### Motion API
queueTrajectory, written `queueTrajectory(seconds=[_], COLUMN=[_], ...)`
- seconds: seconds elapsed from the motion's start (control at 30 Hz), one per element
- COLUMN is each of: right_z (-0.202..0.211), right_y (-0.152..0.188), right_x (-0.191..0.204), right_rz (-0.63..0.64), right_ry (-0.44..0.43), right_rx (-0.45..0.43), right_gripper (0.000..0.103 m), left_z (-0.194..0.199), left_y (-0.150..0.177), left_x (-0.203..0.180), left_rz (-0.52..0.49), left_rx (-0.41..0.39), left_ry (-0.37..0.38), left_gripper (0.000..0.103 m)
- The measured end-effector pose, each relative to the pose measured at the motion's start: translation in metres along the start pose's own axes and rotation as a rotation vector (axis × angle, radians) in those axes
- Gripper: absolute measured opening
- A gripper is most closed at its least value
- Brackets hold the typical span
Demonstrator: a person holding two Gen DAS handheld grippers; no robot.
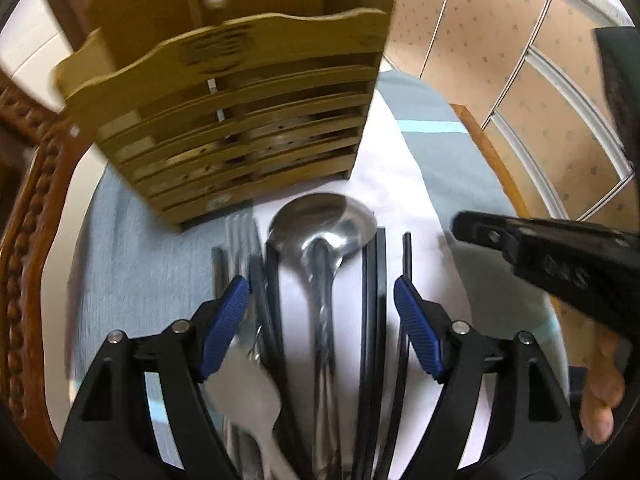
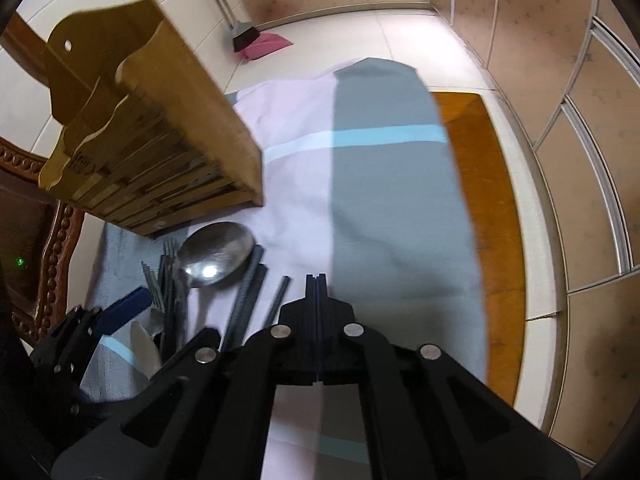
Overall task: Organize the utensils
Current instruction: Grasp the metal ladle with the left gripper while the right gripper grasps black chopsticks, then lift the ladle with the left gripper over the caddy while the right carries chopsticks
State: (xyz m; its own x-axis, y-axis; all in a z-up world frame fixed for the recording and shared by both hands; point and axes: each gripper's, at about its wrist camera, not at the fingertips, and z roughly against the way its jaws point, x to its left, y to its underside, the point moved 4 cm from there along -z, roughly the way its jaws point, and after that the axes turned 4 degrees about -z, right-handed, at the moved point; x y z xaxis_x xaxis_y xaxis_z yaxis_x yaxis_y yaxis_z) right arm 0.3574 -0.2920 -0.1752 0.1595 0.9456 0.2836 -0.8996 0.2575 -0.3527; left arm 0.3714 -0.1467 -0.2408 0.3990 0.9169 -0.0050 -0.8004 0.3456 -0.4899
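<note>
A steel ladle (image 1: pixel 324 224) lies on the cloth with its bowl toward a slatted wooden utensil holder (image 1: pixel 240 120). Forks (image 1: pixel 240 236) and a white spoon (image 1: pixel 252 396) lie to the ladle's left, and black chopsticks (image 1: pixel 374 280) to its right. My left gripper (image 1: pixel 320 282) hangs open above them, its blue pads (image 1: pixel 228 320) either side of the ladle handle and touching nothing. My right gripper (image 2: pixel 317 280) is shut and empty over the cloth, right of the chopsticks (image 2: pixel 250 280) and ladle (image 2: pixel 216 252). Its tip (image 1: pixel 466 227) shows in the left wrist view.
A grey, white and pale-blue striped cloth (image 2: pixel 392 184) covers a wooden table (image 2: pixel 480 160). A carved wooden chair (image 1: pixel 28 240) stands at the left. A broom and a pink dustpan (image 2: pixel 264 44) lie on the tiled floor beyond. A person's foot (image 1: pixel 604 392) is at the right.
</note>
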Motion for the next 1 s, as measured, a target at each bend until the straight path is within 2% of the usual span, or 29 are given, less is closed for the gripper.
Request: queueTrajectory(seconds=[0.07, 0.13, 0.17, 0.2, 0.23, 0.3, 0.37, 0.43, 0.6, 0.67, 0.83, 1.0], right_z=[0.000, 0.001, 0.000, 0.000, -0.001, -0.002, -0.003, -0.004, -0.007, -0.009, -0.014, -0.031], right_y=[0.002, 0.004, 0.004, 0.004, 0.004, 0.004, 0.003, 0.002, 0.002, 0.001, -0.006, -0.009], right_x=[-0.005, -0.012, -0.014, -0.015, -0.016, -0.018, -0.016, -0.014, -0.006, -0.002, 0.024, 0.049], right_rz=[0.000, 0.002, -0.001, -0.003, -0.004, -0.005, -0.007, -0.009, -0.011, -0.022, -0.013, 0.008], right_ry=[-0.008, -0.010, -0.009, -0.008, -0.006, -0.005, -0.007, -0.009, -0.039, -0.065, -0.120, -0.115], right_rx=[0.009, 0.014, 0.014, 0.012, 0.010, 0.008, 0.009, 0.011, 0.018, 0.025, 0.009, 0.024], right_gripper=[0.001, 0.001, 0.001, 0.001, 0.001, 0.001, 0.001, 0.001, 0.003, 0.010, 0.016, 0.016], left_z=[-0.011, -0.016, -0.018, -0.019, -0.018, -0.020, -0.021, -0.015, 0.013, 0.025, 0.061, 0.072], left_y=[-0.007, -0.011, -0.013, -0.014, -0.017, -0.019, -0.021, -0.023, -0.021, -0.017, -0.006, 0.002], left_x=[-0.004, -0.004, -0.004, -0.004, -0.003, -0.001, 0.003, 0.006, 0.018, 0.030, 0.057, 0.059], left_rz=[-0.029, -0.035, -0.032, -0.030, -0.031, -0.023, 0.003, 0.014, 0.046, 0.077, 0.137, 0.134], left_rx=[0.017, 0.025, 0.025, 0.024, 0.017, 0.021, 0.016, -0.006, -0.093, -0.122, -0.214, -0.243], left_ry=[-0.043, -0.048, -0.041, -0.039, -0.045, -0.029, -0.012, 0.005, 0.025, 0.032, 0.039, 0.029], left_gripper=[0.075, 0.073, 0.068, 0.054, 0.044, 0.033, 0.029, 0.012, 0.009, 0.009, 0.006, 0.005])
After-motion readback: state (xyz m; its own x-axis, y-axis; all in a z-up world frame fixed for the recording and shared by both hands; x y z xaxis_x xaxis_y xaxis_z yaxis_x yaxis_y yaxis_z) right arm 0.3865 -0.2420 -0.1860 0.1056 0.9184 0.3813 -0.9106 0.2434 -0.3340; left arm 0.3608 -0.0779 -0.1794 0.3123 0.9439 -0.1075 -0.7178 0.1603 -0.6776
